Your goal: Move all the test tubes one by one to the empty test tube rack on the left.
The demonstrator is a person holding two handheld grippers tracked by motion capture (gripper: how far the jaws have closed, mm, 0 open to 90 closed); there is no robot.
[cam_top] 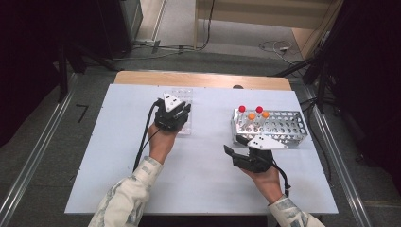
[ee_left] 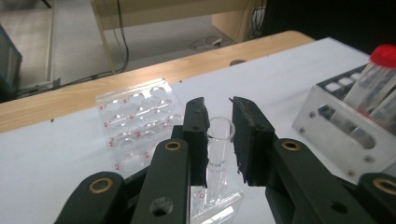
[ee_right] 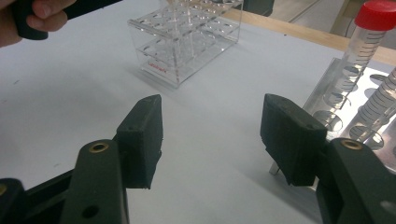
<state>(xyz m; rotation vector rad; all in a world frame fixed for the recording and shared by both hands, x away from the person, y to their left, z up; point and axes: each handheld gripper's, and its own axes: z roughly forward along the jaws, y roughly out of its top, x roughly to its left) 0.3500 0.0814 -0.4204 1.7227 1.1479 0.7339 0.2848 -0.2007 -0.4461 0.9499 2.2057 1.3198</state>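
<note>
My left gripper is shut on a clear, uncapped glass tube, which stands upright between the pads. Its lower end is at the near edge of a clear acrylic rack. In the high view the left gripper hovers over that rack at the table's middle left. My right gripper is open with nothing between its pads. It rests low in front of the metal rack's near left corner.
A perforated metal rack at the right holds capped tubes, two with red caps and two with orange caps. One red-capped tube leans close to my right gripper. The white tabletop has a wooden far edge.
</note>
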